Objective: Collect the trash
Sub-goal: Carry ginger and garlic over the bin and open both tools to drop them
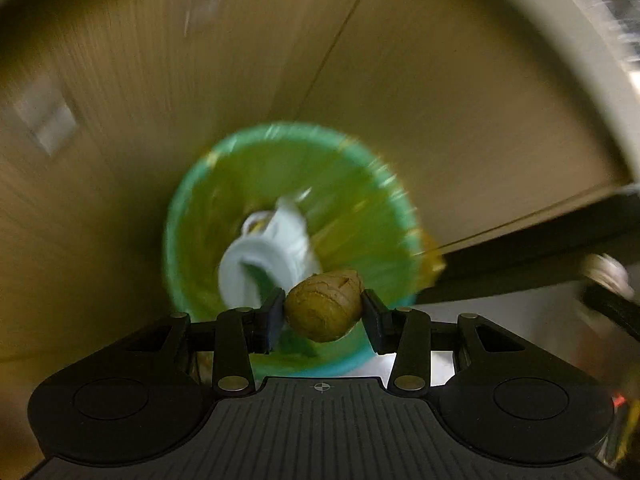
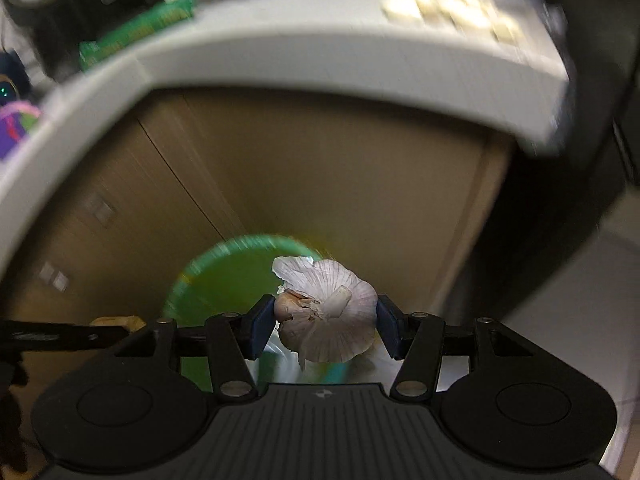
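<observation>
Black fingers of the left gripper [image 1: 323,314] pinch a brown, ridged nut-like shell [image 1: 325,305] from both sides, holding it clear of any surface. Directly beyond it, seen from above, opens a round green trash bin with a yellow-green liner [image 1: 360,216]; a crumpled white paper cup [image 1: 268,258] lies down inside it. The blur makes the bin's rim soft, so how far the shell hangs above it cannot be judged. Tan wooden cabinet doors [image 1: 160,80] fill the background behind the bin, and a pale grey countertop edge [image 1: 592,60] curves along the upper right.

On the other side, the right gripper [image 2: 326,326] is clamped on a white papery garlic bulb [image 2: 330,312] with one tan clove exposed at its left, the blue-padded fingers pressing each flank. The same green bin [image 2: 224,276] sits just beyond and below the garlic, partly hidden by it. Above runs the pale grey counter [image 2: 320,52], carrying a green packet [image 2: 136,32] and what may be a row of cream-coloured pieces [image 2: 448,12], too smeared to name.
</observation>
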A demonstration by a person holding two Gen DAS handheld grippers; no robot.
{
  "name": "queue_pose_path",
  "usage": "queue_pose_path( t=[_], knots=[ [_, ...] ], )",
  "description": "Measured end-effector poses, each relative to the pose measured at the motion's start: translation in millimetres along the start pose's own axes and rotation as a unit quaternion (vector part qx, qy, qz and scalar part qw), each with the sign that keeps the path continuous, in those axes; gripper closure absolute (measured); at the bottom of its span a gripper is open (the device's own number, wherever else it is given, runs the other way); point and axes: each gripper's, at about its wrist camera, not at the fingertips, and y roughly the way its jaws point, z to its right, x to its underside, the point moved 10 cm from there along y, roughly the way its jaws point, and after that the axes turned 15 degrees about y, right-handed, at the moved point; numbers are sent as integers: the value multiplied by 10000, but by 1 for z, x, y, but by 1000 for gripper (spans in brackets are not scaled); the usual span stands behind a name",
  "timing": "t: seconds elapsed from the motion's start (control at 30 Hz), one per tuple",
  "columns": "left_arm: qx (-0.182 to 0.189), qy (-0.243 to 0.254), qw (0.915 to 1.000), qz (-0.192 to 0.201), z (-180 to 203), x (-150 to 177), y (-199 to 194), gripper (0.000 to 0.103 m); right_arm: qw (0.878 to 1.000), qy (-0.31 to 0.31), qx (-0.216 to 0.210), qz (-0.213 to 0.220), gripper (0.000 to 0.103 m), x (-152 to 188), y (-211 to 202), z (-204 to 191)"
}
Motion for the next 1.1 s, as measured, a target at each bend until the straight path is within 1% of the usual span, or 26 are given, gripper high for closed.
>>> queue_pose_path(
  t=[0.03,0.1,0.13,0.17,0.2,0.3,0.37,0.43,0.53,0.7,0.83,0.93,1.03,1.1],
  knots=[
    [27,-157,9998,-77,-6,0,19,57,10000,40,5,-73,49,6,1,6],
    [90,-277,9995,-130,-16,-1,43,56,9999,12,2,-164,49,18,1,14],
    [-5,-286,9995,-149,-21,-2,52,57,9998,-57,22,-171,49,22,1,17],
    [-124,-323,9993,-106,-24,-6,56,57,9998,-134,35,-166,49,25,1,21],
    [-165,-376,9992,-30,-29,-6,59,58,9997,-189,58,-168,49,28,2,24],
    [142,-642,9978,40,-35,-6,65,58,9990,-307,231,-215,49,36,7,32],
    [209,-770,9967,163,-37,-8,64,58,9987,-327,235,-305,49,42,12,34],
    [228,-844,9959,252,-39,-10,58,58,9982,-343,235,-439,49,45,20,33],
    [315,-899,9951,276,-37,-6,43,58,9975,-328,156,-608,49,47,37,25],
    [376,-823,9951,386,-28,4,-1,58,9948,-432,-121,-915,49,52,64,-2],
    [382,-644,9959,517,-21,12,-38,59,9910,-538,-331,-1181,49,54,91,-37],
    [438,-632,9954,563,-19,20,-56,59,9882,-744,-454,-1261,49,52,110,-64],
    [478,-607,9954,575,-19,28,-69,59,9847,-1035,-396,-1347,49,51,138,-88],
    [482,-623,9953,560,-20,33,-75,59,9806,-1133,-416,-1545,49,54,156,-100]
  ],
)
